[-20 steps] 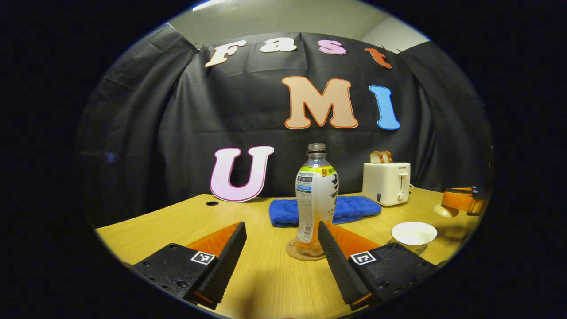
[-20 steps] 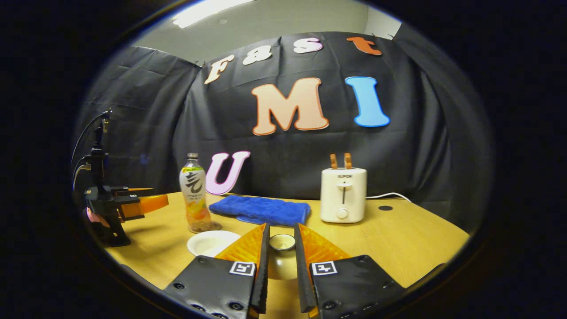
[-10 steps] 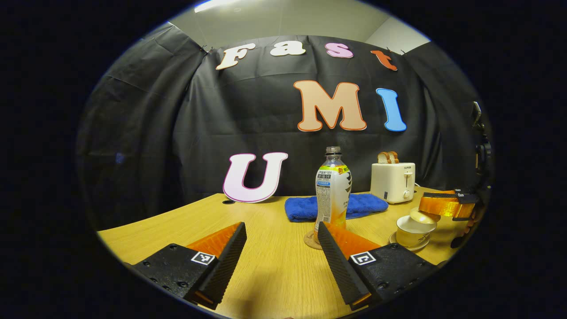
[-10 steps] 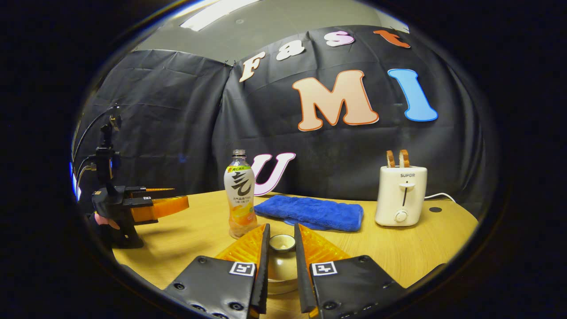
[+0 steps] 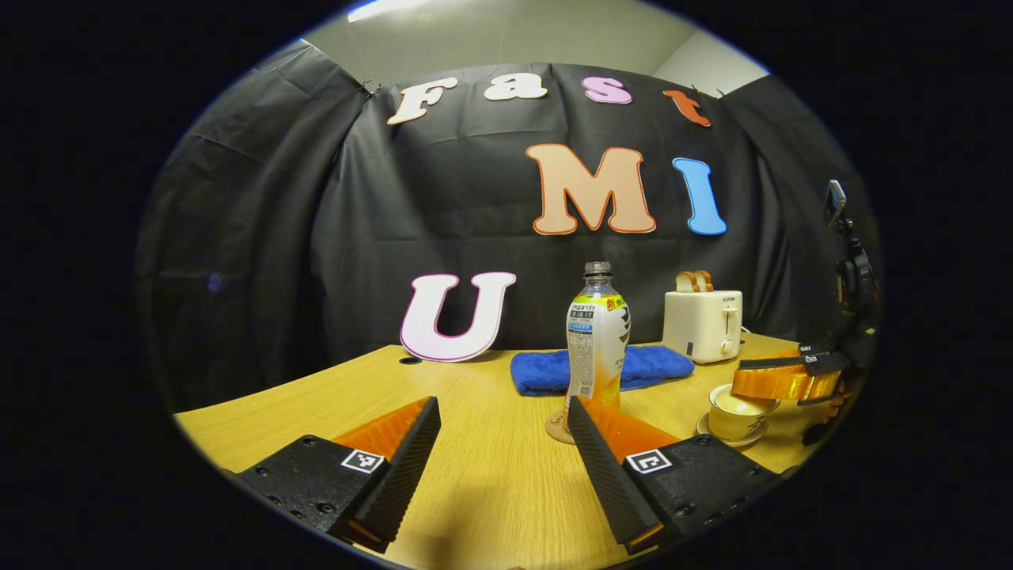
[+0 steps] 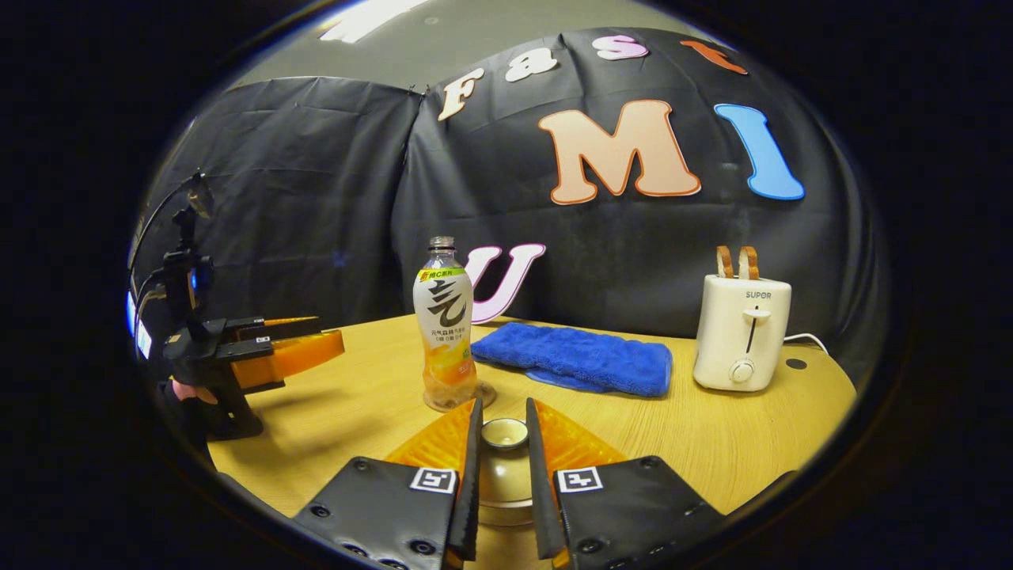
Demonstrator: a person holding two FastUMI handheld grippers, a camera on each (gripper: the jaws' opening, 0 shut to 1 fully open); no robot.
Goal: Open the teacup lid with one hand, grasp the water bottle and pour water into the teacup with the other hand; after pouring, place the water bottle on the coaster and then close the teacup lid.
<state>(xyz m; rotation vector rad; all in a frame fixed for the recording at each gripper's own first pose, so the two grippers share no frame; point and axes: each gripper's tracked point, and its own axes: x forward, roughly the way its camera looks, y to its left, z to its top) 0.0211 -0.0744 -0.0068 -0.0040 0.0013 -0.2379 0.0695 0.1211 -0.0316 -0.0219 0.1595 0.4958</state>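
Note:
The water bottle (image 5: pixel 597 336) stands upright with no cap on the round coaster (image 5: pixel 556 430). My left gripper (image 5: pixel 502 408) is open, a short way back from the bottle, with nothing between its fingers. To the right, the pale teacup (image 5: pixel 732 419) rests on its saucer. My right gripper (image 5: pixel 756 385) hovers at the cup's rim. In the right gripper view, my right gripper (image 6: pixel 502 416) is shut on the knob (image 6: pixel 504 434) of the teacup lid (image 6: pixel 505 483), which hides the cup. The bottle (image 6: pixel 445 324) and the left gripper (image 6: pixel 305 352) are farther off on the left.
A folded blue towel (image 5: pixel 633 366) lies behind the bottle. A white toaster (image 5: pixel 703 324) with toast slices stands at the back right. A hand (image 6: pixel 186 392) holds the left gripper near the table's left edge. The wooden table (image 5: pixel 475 491) stretches toward me.
My left gripper has backed away from the bottle, which stays on the coaster. My right gripper has carried the lid leftward and lowered it over the teacup.

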